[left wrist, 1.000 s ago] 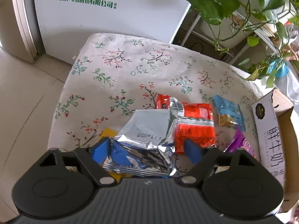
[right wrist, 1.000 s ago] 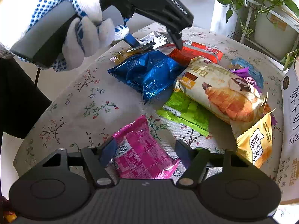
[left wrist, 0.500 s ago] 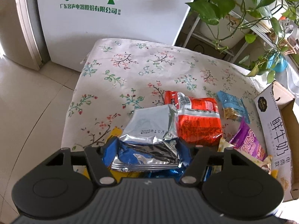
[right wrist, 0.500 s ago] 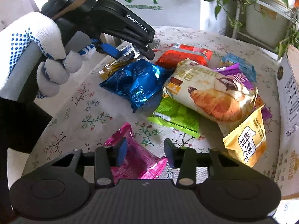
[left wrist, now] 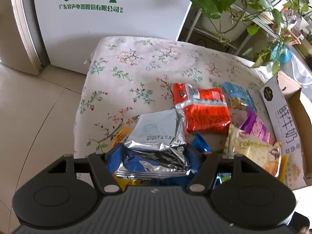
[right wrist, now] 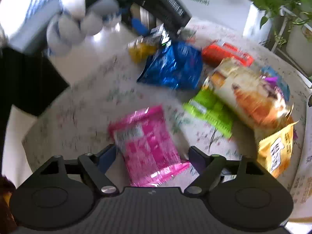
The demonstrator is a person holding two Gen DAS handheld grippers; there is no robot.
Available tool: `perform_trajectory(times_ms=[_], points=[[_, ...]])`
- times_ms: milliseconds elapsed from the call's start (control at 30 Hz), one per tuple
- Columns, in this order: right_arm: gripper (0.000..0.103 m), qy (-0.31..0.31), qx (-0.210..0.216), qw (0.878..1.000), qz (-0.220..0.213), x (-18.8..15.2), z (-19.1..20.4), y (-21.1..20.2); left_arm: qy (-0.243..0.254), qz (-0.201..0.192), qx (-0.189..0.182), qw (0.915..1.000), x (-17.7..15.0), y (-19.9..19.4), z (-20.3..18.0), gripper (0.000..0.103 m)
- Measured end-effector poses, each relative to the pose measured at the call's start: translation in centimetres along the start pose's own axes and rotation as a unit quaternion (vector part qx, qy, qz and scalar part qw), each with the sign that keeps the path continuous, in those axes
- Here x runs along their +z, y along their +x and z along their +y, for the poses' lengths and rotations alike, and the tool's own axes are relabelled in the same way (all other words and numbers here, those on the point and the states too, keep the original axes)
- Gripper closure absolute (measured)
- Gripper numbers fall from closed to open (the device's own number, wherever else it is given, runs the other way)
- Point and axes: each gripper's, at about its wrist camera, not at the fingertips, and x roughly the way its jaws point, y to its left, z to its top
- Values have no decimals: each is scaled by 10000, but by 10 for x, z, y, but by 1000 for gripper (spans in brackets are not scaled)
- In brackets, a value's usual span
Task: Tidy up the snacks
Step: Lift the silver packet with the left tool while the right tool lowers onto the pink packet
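Observation:
My left gripper (left wrist: 156,150) is shut on a crumpled silver foil snack packet (left wrist: 158,132), its blue pads pressing both sides, just above the floral tablecloth (left wrist: 136,68). In the right wrist view, which is motion-blurred, that gripper and the gloved hand (right wrist: 68,25) holding it show at the top. My right gripper (right wrist: 152,156) is opening; a pink snack packet (right wrist: 144,136) lies on the cloth between its jaws, and the pads stand clear of it. A blue packet (right wrist: 175,66) and a small yellow packet (right wrist: 140,48) lie under the left gripper.
An orange-red packet (left wrist: 204,109), a croissant bag (right wrist: 251,91), a green packet (right wrist: 210,111) and a yellow pouch (right wrist: 276,148) crowd the table's right half. A cardboard milk box (left wrist: 280,120) stands at the right edge. A white cabinet (left wrist: 117,19) and potted plants (left wrist: 234,0) stand behind.
My left gripper closed on the silver packet and drew it back slightly. My right gripper pinched the pink packet, then spread again; the packet now lies free between its jaws.

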Motion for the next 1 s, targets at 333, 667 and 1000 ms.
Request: perform_trajectory(times_ms=[333, 667, 1000], points=[[20, 181, -262, 9995, -7, 11, 7, 6, -110, 16, 196, 9997, 3, 9, 1, 25], [41, 326, -439, 9985, -68, 14, 6, 3, -234, 225, 575, 9978, 2, 29, 5, 17], [38, 552, -374, 9977, -95, 16, 0, 5, 384, -225, 506, 9977, 10, 16, -4, 16]])
